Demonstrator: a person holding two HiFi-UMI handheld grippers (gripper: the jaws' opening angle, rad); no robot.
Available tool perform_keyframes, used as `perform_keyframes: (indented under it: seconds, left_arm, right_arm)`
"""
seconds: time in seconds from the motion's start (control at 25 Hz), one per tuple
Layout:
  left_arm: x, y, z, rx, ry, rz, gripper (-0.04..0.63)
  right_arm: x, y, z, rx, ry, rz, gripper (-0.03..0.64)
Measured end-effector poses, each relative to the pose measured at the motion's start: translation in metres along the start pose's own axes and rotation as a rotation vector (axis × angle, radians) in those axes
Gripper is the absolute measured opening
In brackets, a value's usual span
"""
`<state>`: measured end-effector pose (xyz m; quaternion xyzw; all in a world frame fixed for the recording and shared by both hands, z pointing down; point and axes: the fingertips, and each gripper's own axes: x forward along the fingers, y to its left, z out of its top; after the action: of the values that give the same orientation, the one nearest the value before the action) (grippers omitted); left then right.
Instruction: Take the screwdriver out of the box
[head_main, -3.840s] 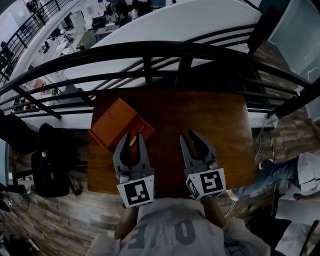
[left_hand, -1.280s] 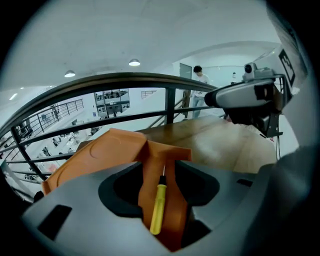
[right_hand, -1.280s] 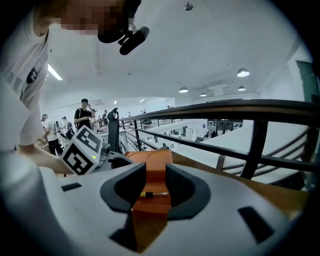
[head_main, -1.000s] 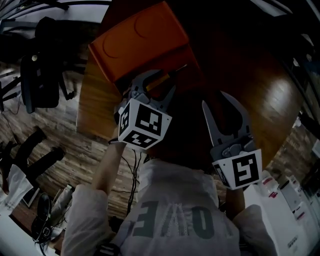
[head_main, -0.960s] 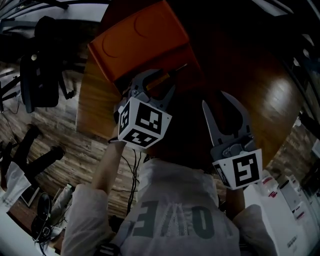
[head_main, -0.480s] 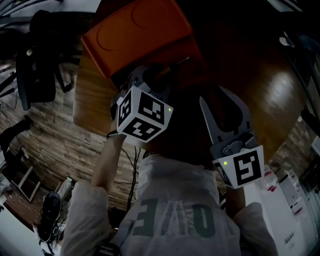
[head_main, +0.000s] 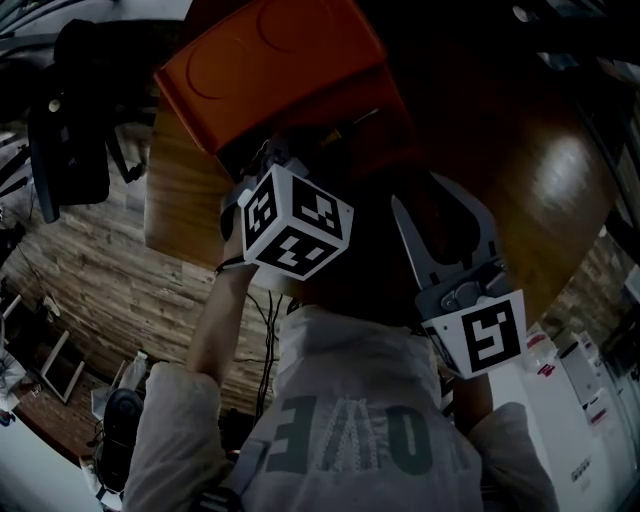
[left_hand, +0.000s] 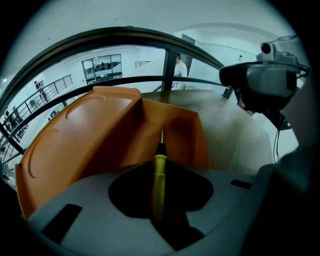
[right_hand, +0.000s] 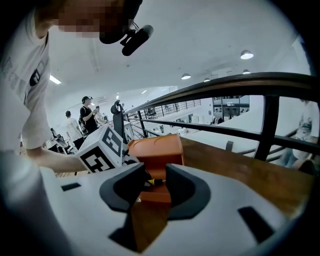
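Over the near edge of the box (left_hand: 100, 135), the left gripper (left_hand: 158, 176) leans steeply down into the open tray. Its jaws have just been closing, and they now pinch the yellow handle of the screwdriver (left_hand: 159, 161), which runs straight up between them. Beyond the jaws the thin metal shaft points into the box, toward the fold where the raised lid (head_main: 270, 70) meets the tray. The tool is therefore clasped but, as far as the views show, not yet out of the box; whether its tip rests on the tray floor cannot be told.

Right of the box and well apart from it, the right gripper (right_hand: 156, 175) hovers over the wooden table (right_hand: 240, 170). Its jaws stand parted with nothing between them, and only the box side shows through the gap.

By my reading, the step in hand is the grasp itself, just completed or nearly so. The next move calls for a lift up and back toward the person, keeping the shaft clear of the box wall and lid. The handle is slim and smooth, so the pinch must hold firm or the tool could swivel or slip. The light box might shift too; the free gripper could steady it.
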<state>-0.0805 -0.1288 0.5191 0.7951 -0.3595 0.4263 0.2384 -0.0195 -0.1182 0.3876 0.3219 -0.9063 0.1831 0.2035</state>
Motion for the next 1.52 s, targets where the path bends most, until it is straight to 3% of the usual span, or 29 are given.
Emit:
perform_keyframes:
  seconds: [0.16, 0.76, 1.2, 1.52]
  left_arm:
    - [0.003, -0.002, -0.001, -0.002, 0.033, -0.005, 0.094]
    - [0.003, 0.002, -0.002, -0.007, 0.033, 0.009, 0.086]
    - [0.004, 0.007, -0.005, -0.048, 0.034, 0.02, 0.084]
    - [-0.017, 0.008, 0.024, -0.057, -0.039, 0.054, 0.083]
  right_arm:
    - [-0.003, -0.001, -0.004, -0.005, 0.018, -0.006, 0.129]
    - [-0.001, 0.001, -0.002, 0.003, 0.008, 0.003, 0.129]
    - [-0.007, 0.003, 0.015, 0.033, -0.054, -0.002, 0.126]
    - [-0.015, 0.006, 0.027, 0.005, -0.097, -0.006, 0.126]
